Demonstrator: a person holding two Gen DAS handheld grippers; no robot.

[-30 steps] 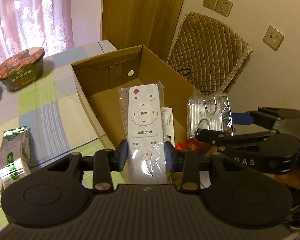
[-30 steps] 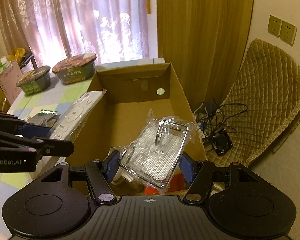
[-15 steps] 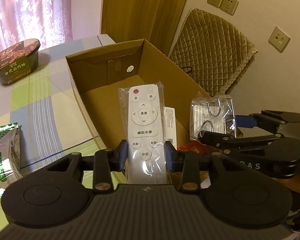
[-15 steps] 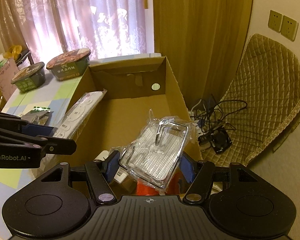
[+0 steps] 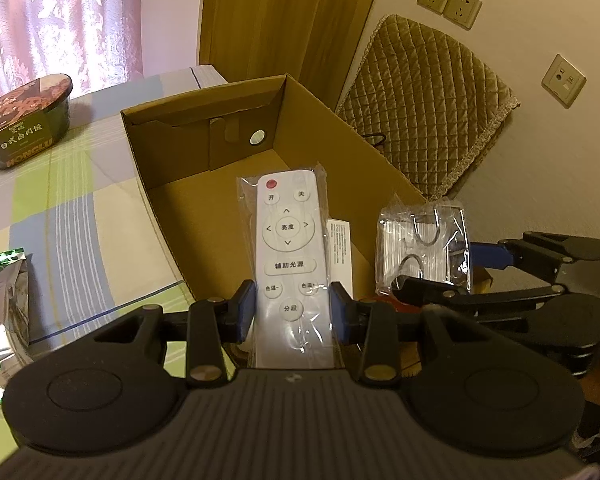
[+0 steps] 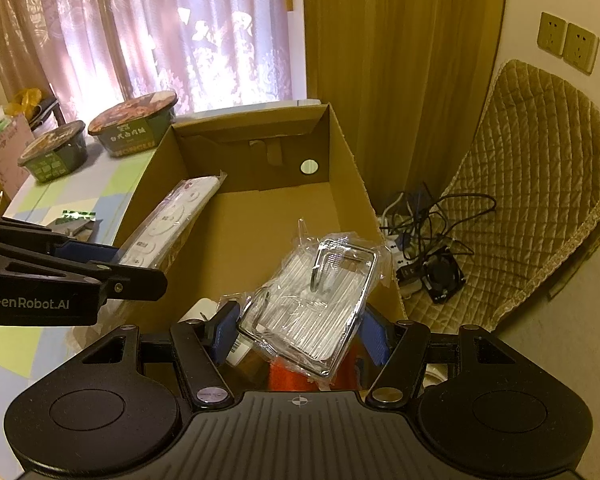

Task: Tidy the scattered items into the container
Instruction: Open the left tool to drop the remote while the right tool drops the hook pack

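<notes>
An open cardboard box [image 5: 204, 120] [image 6: 340, 160] stands on the table's right end. My left gripper [image 5: 292, 312] is shut on a white remote in a clear bag [image 5: 290, 248], held over the box's near-left part; the same remote [image 6: 172, 220] shows in the right wrist view. My right gripper [image 6: 300, 330] is shut on a clear packet of metal hooks [image 6: 320, 292] [image 5: 422, 252], held over the box's near-right side. A white leaflet [image 5: 340, 252] and something red [image 6: 296, 376] lie inside the box below.
Two instant-noodle bowls [image 6: 134, 124] [image 6: 56, 156] stand on the checked tablecloth [image 5: 72, 208] at the far left, with a green snack packet [image 5: 0, 304] nearer. Beside the table are a quilted chair [image 6: 536, 184], cables and a power strip [image 6: 428, 248] on the floor.
Both grippers have moved forward over the box with their items still held; the box and noodle bowl sit lower and closer in view.
</notes>
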